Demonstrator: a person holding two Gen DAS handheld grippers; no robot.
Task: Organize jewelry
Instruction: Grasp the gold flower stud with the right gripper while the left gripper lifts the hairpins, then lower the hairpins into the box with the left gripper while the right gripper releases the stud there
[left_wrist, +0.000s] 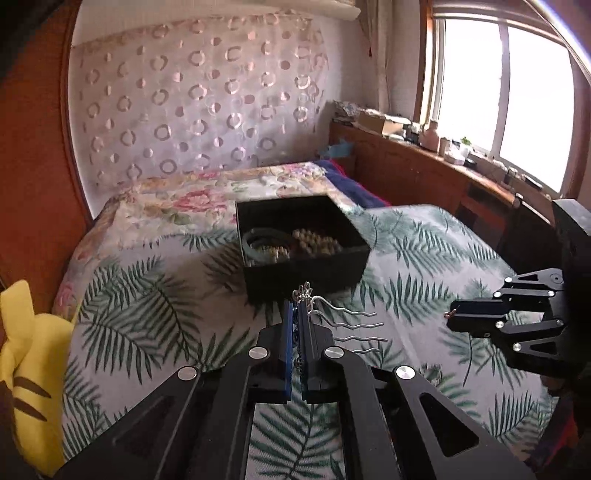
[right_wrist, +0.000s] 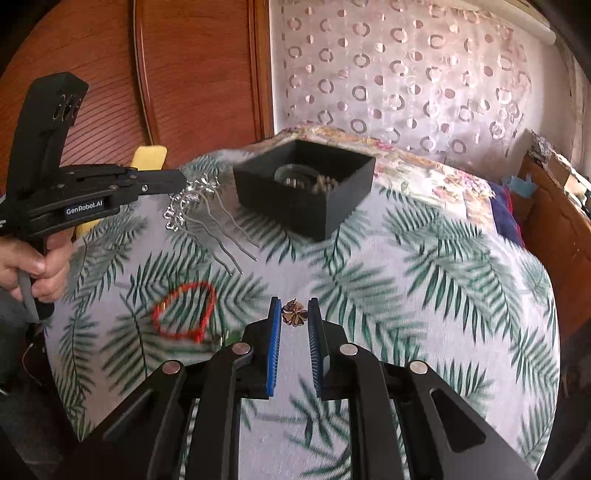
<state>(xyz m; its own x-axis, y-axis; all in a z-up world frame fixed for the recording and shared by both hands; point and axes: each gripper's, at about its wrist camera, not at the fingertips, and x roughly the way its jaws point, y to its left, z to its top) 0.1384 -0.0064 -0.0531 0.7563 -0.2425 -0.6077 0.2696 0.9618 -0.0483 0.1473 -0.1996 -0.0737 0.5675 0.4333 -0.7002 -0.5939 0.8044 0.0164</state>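
Left tongs (left_wrist: 295, 314) are clamped tight on the ornate head of a silver wavy-pronged metal hair comb (right_wrist: 207, 218), held above the bed's palm-leaf print bedspread (left_wrist: 406, 266), just in front of the open black rectangular box (left_wrist: 306, 273), w/ prongs sticking out sideways. Right tongs (right_wrist: 294, 314) sit narrow, pinching a small bronze flower-shaped earring (right_wrist: 294, 313) between blue pads, nearer the viewer than the box. The box holds pale wooden beads (left_wrist: 316, 242) & a dark bangle (left_wrist: 262, 236); a red cord loop bracelet (right_wrist: 184, 314) lies on the bedspread, in front & left of the box in the right wrist view.
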